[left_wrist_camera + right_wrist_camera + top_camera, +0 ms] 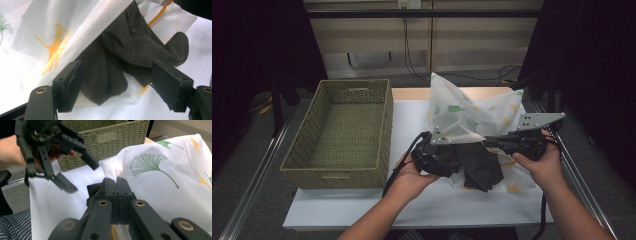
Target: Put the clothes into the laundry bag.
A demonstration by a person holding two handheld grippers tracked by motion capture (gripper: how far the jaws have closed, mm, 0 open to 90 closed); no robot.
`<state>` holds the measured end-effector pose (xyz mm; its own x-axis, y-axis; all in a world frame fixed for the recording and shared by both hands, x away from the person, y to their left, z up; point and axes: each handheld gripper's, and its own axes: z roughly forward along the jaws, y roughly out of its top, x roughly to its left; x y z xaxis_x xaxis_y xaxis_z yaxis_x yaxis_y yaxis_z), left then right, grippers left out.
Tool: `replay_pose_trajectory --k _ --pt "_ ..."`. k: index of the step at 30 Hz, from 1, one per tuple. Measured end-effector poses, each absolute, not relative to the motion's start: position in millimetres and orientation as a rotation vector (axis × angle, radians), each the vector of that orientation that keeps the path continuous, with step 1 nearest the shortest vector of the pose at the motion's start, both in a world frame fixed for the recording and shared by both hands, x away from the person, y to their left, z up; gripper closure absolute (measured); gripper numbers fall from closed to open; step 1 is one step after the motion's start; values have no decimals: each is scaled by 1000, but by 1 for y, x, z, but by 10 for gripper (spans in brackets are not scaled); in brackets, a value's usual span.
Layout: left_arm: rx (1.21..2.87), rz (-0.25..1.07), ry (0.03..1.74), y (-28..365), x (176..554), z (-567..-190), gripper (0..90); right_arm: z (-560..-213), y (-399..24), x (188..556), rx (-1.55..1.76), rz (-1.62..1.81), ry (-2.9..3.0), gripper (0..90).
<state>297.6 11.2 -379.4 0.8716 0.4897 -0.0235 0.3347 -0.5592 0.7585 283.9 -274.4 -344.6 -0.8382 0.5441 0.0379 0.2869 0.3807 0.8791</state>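
The right tool (pixel 117 185) rises from the bottom edge, its two black jaws pressed together on the edge of a white bag (pixel 162 182) printed with green and orange leaves. The bag billows right of the tool. Left of and above the tool, a hand (pixel 15 152) holds the left tool (pixel 80 173) with its jaws spread and nothing between them. Behind it stands a woven basket (pixel 115 137) on the white tabletop (pixel 55 202).
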Motion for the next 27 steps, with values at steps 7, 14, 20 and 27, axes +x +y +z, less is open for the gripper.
replay_pose_trajectory --k 7,14,20,27 --pt "2204 253 612 30 294 -380 265 -352 -282 281 760 1403 2388 886" --pt "2194 232 648 48 292 -388 268 -356 -293 273 786 1404 2366 725" --pt "2208 220 653 53 291 -396 265 -358 -304 259 800 1373 2335 646" --pt "2240 194 673 55 293 -405 267 -359 -319 245 831 1342 2296 611"
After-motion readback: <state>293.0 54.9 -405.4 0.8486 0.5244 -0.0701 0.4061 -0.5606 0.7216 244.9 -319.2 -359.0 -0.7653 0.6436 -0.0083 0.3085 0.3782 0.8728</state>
